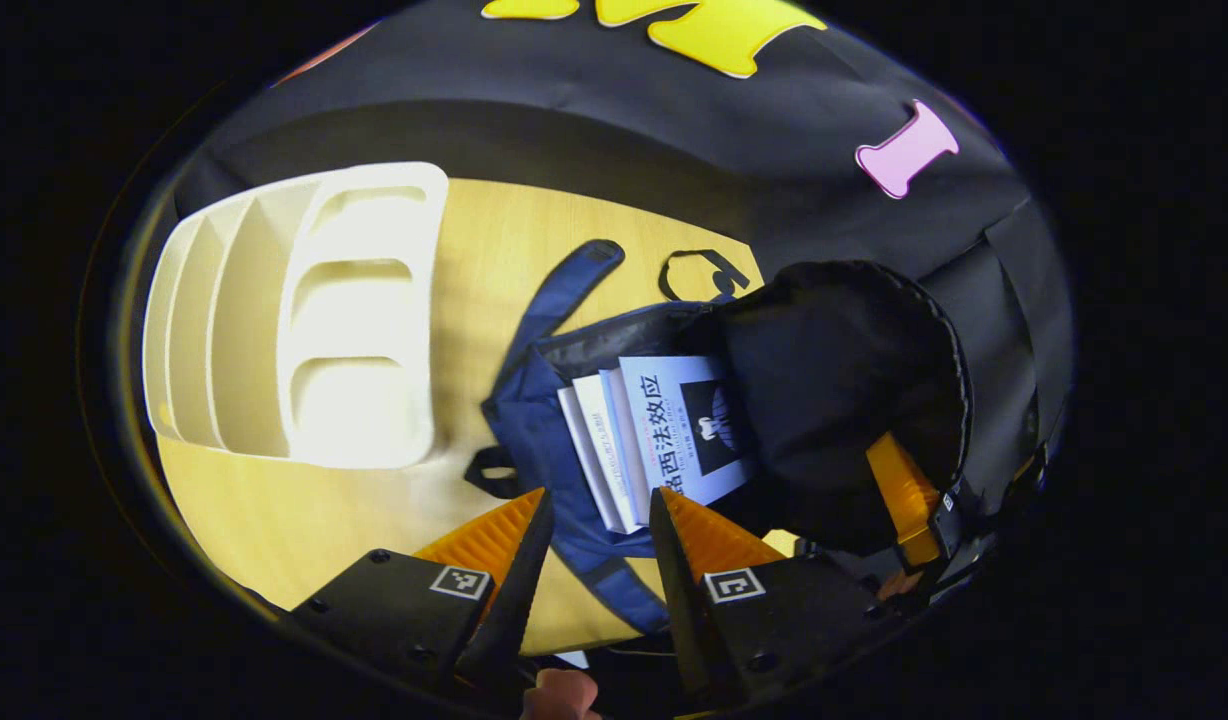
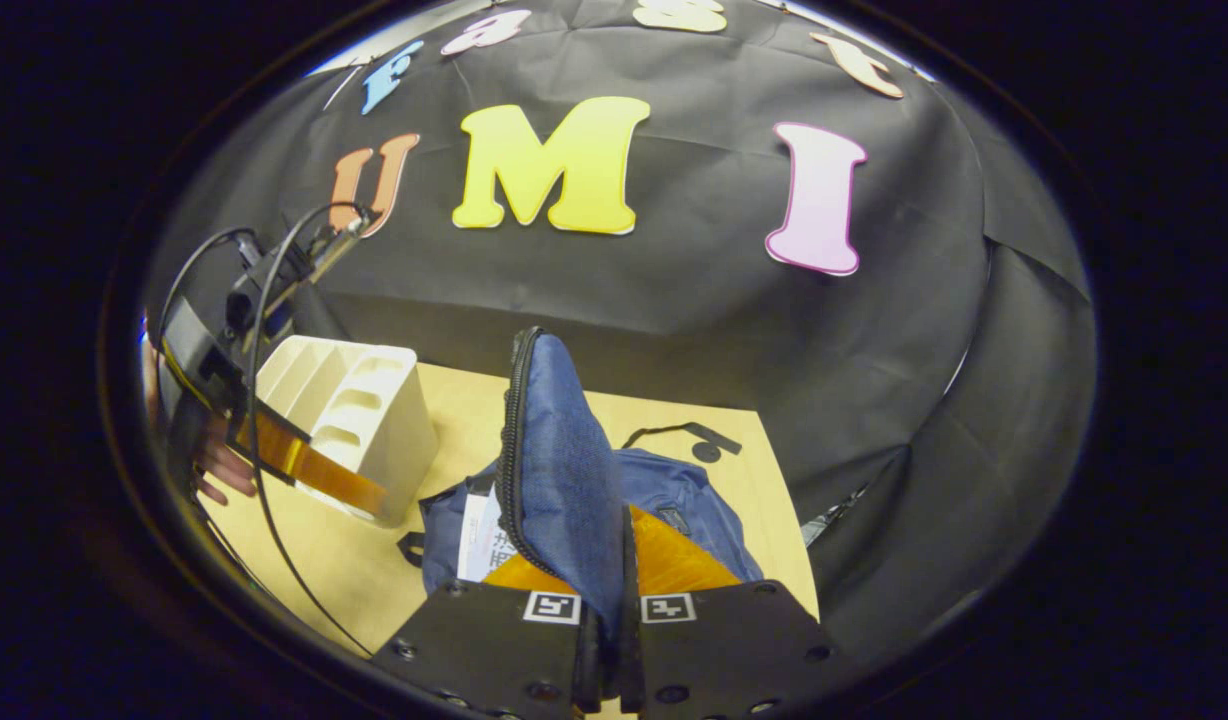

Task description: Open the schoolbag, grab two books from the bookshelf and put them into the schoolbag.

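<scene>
Blue fabric forms the schoolbag [image 1: 544,440], which is seen lying on the pale wooden tabletop [image 1: 494,240] with its mouth open. Its flap [image 2: 559,470] — blue outside, edged by a dark zipper, black-lined inside — is held raised by the right claw [image 2: 609,610], whose two fingers are pressed together on the cloth. In the left gripper view the lifted flap is shown as a dark dome, with the right claw at its lower edge.

Two books [image 1: 654,430] are seen inside the bag's opening, lying side by side with pale covers; the nearer one bears a dark panel and printed characters. A blue shoulder strap [image 1: 564,290] is stretched away across the tabletop, and a thin black loop [image 1: 699,275] lies beyond the bag.

The left claw [image 1: 599,520] is held above the bag's near edge with its fingers spread apart and nothing between them. In the right gripper view it is seen farther off, near the bookshelf, with black cables trailing from it and a hand [image 2: 219,465] holding it.

The cream bookshelf [image 1: 294,320] — a plastic rack with divided slots and cut-out side openings — stands beside the bag, apart from it. Black cloth forms the booth wall [image 2: 674,300] behind the tabletop.
</scene>
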Tool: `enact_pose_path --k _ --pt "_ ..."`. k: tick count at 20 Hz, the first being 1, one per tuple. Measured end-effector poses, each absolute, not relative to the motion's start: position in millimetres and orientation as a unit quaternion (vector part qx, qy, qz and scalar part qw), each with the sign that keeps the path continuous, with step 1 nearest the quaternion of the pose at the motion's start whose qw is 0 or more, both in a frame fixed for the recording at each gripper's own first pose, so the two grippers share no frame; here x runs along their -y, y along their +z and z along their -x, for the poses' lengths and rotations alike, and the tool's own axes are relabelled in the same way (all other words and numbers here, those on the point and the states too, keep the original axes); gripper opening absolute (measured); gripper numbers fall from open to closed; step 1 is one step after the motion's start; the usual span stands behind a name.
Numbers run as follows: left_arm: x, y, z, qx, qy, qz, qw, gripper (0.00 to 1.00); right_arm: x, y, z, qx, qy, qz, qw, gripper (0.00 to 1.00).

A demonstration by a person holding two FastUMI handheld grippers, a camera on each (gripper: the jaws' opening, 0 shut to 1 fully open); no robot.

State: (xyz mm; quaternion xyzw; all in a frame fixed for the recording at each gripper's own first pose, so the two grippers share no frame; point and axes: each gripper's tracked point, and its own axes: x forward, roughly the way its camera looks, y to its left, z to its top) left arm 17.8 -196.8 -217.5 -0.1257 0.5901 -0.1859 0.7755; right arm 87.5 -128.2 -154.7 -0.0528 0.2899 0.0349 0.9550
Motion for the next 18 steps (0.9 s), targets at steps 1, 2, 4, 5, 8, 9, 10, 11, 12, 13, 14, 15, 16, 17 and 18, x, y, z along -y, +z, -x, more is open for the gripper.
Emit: enact_pose_path --k 1,2,4,5,8,9,10,11,12,13,14,15,16,17,18 --pt "185.7 -211.5 -20.1 -0.578 -0.179 0.112 0.788 0.63 124.0 -155.1 -86.8 -0.29 0.036 0.054 0.955 0.07" --pt "175.2 -204.7 -23.2 -0.565 -0.173 0.102 0.8 0.63 120.5 -156.4 -85.2 -0.291 0.035 0.054 0.955 0.07" --pt "157.8 -192.2 -28.8 -0.542 -0.158 0.091 0.82 0.63 114.6 -158.3 -82.7 -0.292 0.032 0.053 0.954 0.07" --pt "151.1 -186.7 -29.5 -0.533 -0.153 0.09 0.827 0.63 111.5 -159.6 -80.7 -0.293 0.031 0.052 0.954 0.07" --pt "127.8 -173.4 -30.4 -0.51 -0.134 0.089 0.845 0.77 106.5 -162.6 -75.9 -0.296 0.026 0.053 0.953 0.07" --pt "119.5 -167.9 -30.6 -0.502 -0.129 0.086 0.851 0.77 106.3 -163.3 -74.4 -0.297 0.023 0.055 0.953 0.07" --pt "112.9 -163.4 -31.6 -0.492 -0.124 0.086 0.858 0.77 106.0 -164.7 -73.4 -0.297 0.019 0.055 0.953 0.07" --pt "106.3 -157.0 -34.0 -0.481 -0.119 0.087 0.864 0.77 102.9 -162.6 -71.6 -0.297 0.019 0.055 0.953 0.08" --pt "98.4 -151.4 -34.2 -0.469 -0.111 0.086 0.872 0.65 100.4 -164.9 -70.8 -0.297 0.017 0.057 0.953 0.08" --pt "88.8 -145.9 -37.0 -0.456 -0.101 0.079 0.881 0.77 95.8 -162.6 -70.2 -0.292 0.019 0.057 0.954 0.08" --pt "76.3 -141.0 -40.4 -0.442 -0.088 0.065 0.89 0.77 91.0 -159.5 -69.5 -0.286 0.021 0.06 0.956 0.1" --pt "68.2 -135.6 -41.8 -0.43 -0.081 0.056 0.897 0.67 87.5 -158.0 -69.2 -0.281 0.022 0.066 0.957 0.1" --pt "62.0 -127.8 -42.4 -0.418 -0.075 0.049 0.904 0.7 81.9 -157.2 -68.6 -0.279 0.024 0.069 0.958 0.11" --pt "56.8 -120.8 -43.6 -0.407 -0.071 0.044 0.91 0.81 77.5 -158.7 -67.8 -0.279 0.026 0.07 0.957 0.13" --pt "51.2 -115.4 -44.0 -0.396 -0.069 0.041 0.915 0.84 72.0 -158.8 -64.0 -0.278 0.03 0.066 0.958 0.13"
